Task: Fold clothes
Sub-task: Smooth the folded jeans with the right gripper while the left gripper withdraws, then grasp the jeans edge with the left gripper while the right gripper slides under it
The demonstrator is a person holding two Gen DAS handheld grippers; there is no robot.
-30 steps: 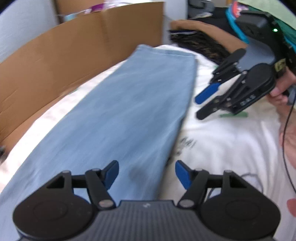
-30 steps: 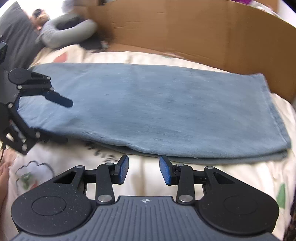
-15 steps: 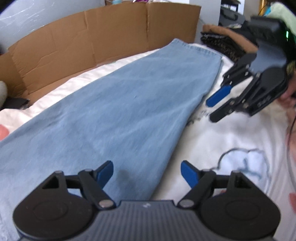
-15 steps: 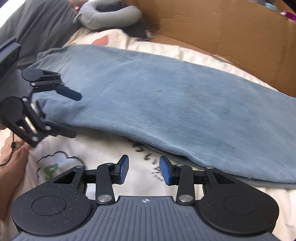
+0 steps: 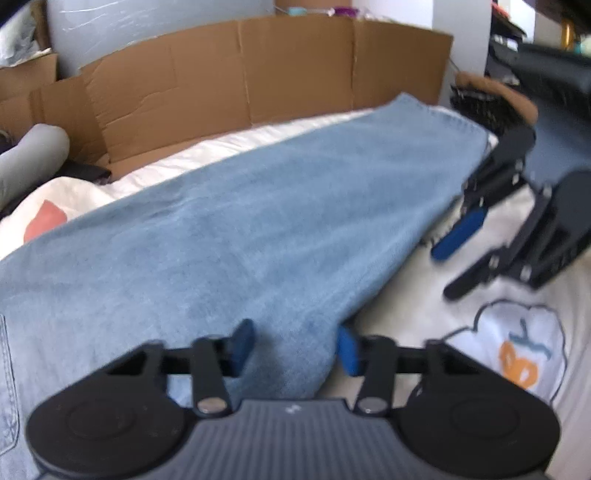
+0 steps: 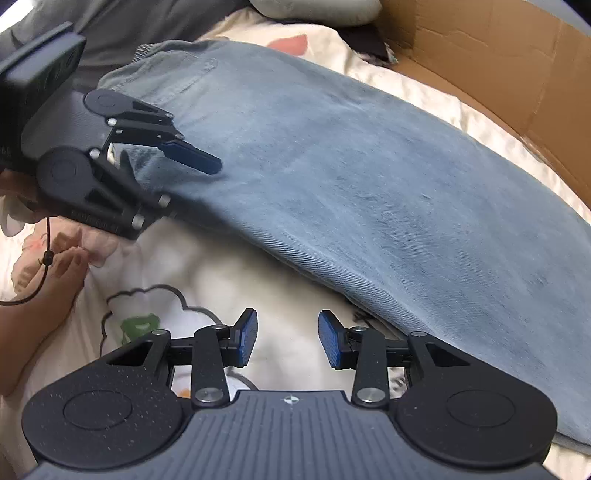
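A pair of light blue jeans [image 5: 280, 221], folded lengthwise, lies flat across a white bedsheet [image 5: 424, 295]; it also shows in the right wrist view [image 6: 369, 177]. My left gripper [image 5: 295, 347] is open, its fingers straddling the near folded edge of the jeans close to the waist end; in the right wrist view [image 6: 177, 184] one finger lies over the denim and the other under its edge. My right gripper [image 6: 288, 338] is open and empty over the sheet, just short of the jeans' edge; it also shows in the left wrist view [image 5: 458, 258].
A brown cardboard wall [image 5: 258, 74] stands behind the bed. A grey neck pillow [image 6: 314, 7] lies at the waist end. Dark and brown clothes [image 5: 491, 99] are piled at the hem end. The sheet has a cloud print [image 6: 147, 314]. A bare foot [image 6: 48, 288] rests at the left.
My left gripper has moved in onto the jeans' near edge and its fingers have narrowed around it. My right gripper has shifted along the edge toward the left gripper.
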